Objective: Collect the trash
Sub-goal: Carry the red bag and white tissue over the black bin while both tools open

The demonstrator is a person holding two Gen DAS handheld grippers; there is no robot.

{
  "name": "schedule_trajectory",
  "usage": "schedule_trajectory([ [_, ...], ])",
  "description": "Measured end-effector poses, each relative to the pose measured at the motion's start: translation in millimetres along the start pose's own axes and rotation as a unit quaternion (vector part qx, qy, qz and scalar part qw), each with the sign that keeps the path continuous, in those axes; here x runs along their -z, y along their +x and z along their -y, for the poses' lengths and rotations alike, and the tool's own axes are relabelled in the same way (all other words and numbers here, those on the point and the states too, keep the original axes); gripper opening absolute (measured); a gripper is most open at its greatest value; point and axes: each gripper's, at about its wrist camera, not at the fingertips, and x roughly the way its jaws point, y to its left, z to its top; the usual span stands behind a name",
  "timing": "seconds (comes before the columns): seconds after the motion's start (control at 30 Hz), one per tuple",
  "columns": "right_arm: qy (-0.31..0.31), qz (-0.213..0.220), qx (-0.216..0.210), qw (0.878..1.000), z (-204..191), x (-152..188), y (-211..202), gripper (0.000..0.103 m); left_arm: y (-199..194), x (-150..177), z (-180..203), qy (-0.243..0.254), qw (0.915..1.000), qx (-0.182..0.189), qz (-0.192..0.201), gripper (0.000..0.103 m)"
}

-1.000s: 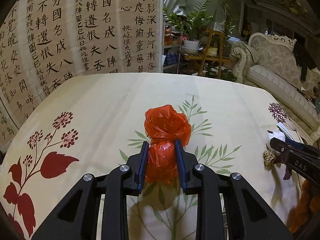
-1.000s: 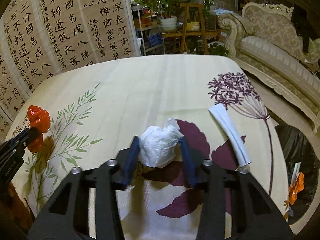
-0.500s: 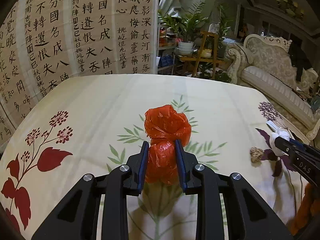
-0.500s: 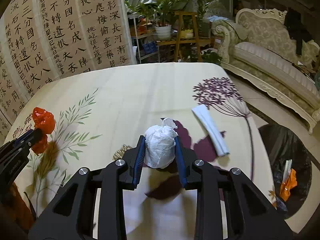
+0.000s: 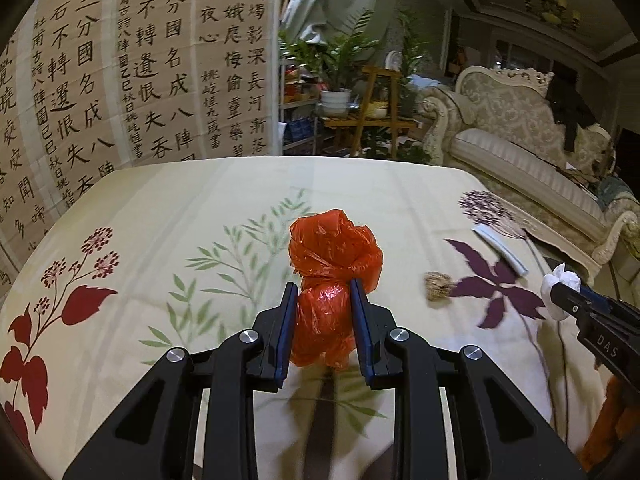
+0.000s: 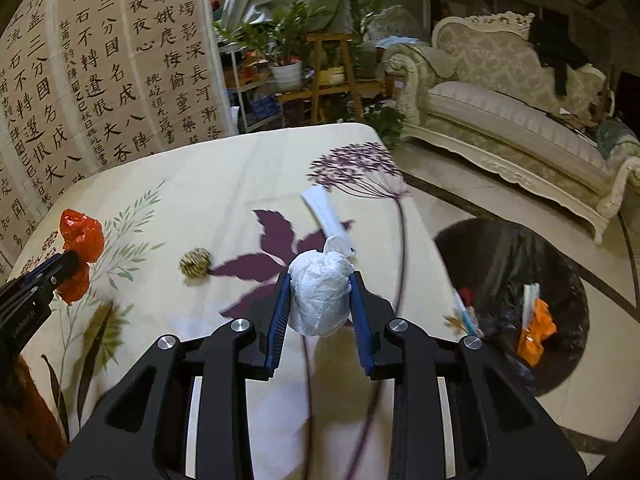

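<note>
Lower right of the right wrist view alone, bin (image 6: 500,264); left tongs (image 5: 323,320) clamp red bag (image 5: 334,264), right tongs (image 6: 320,300) clamp white wad (image 6: 320,292).

Left hand-held gripper (image 5: 323,312): closed on a crumpled red plastic bag (image 5: 334,276), blue pads pressing its lower half, the upper bunch bulging above the fingertips.
Table (image 5: 192,208): covered in a cream cloth printed with red, green and purple plants.
Right hand-held gripper (image 5: 560,298): at the right edge, clamped on a white wad (image 5: 558,284).
Loose bits: a small brown fuzzy ball (image 5: 437,286) lay on the cloth beside a purple leaf; a white strip (image 5: 500,249) lay farther back, near the right edge.
</note>
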Motion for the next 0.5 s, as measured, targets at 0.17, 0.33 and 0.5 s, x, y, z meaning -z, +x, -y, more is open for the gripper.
schedule_trajectory([
  [0.17, 0.01, 0.006, 0.016, 1.0, 19, 12, -15, 0.029, -8, 5, 20, 0.01, 0.9998, 0.016, 0.004, 0.027],
  [0.33, 0.025, 0.012, 0.03, 0.999, 41, 20, -26, 0.029, -14, 9, 49, 0.028, 0.999, 0.035, 0.007, 0.028],
  [0.5, 0.051, 0.023, 0.051, 0.997, 76, 22, -36, 0.029, -15, 9, 86, 0.047, 0.9968, 0.063, 0.01, 0.028],
])
